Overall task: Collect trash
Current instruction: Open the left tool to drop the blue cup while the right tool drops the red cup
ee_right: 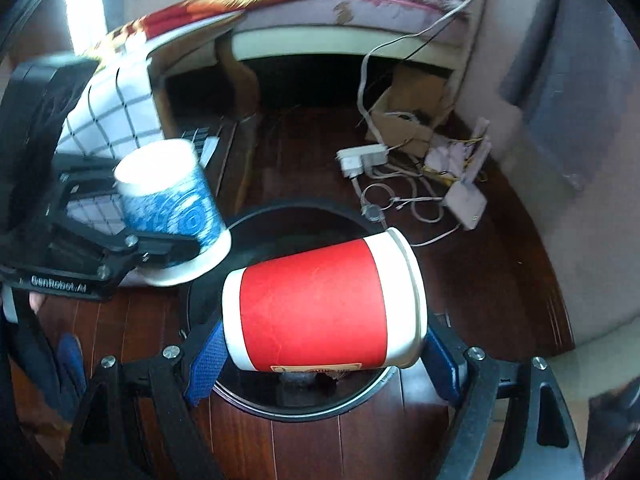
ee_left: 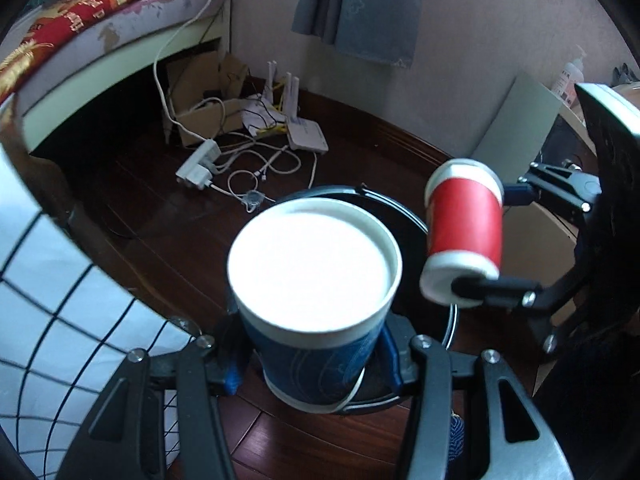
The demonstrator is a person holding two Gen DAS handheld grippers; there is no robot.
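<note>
Left wrist view: we look down along our left gripper [ee_left: 316, 360] at a dark wooden floor [ee_left: 132, 216].
Left fingers: we see them clamped on the blue paper cup [ee_left: 320, 364], one blue pad on each side of its wall.
Blue cup: we hold it with its white end [ee_left: 312, 268] facing the camera, over the round black bin [ee_left: 416, 220].
Right gripper, seen from here: it [ee_left: 476, 236] comes in from the right, its fingers [ee_left: 492, 286] pinching the red paper cup [ee_left: 466, 220] end to end, just beside our blue cup and above the bin's rim.
Background: we see a power strip [ee_left: 200, 164] and white cables [ee_left: 260, 168] on the floor, and a bed [ee_left: 80, 40] at upper left.

Right wrist view: we look down along our right gripper [ee_right: 324, 348] at the same bin [ee_right: 296, 216].
Right fingers: we see the blue pads [ee_right: 206, 364] spread wide and pressed on the two ends of the red cup [ee_right: 320, 308].
Red cup: we hold it on its side, directly over the bin's opening.
Left gripper, seen from here: it [ee_right: 172, 232] holds the blue cup [ee_right: 172, 204] at left, tilted, near the bin's edge.
Checked cloth [ee_right: 108, 120]: we see it behind the left gripper.
</note>
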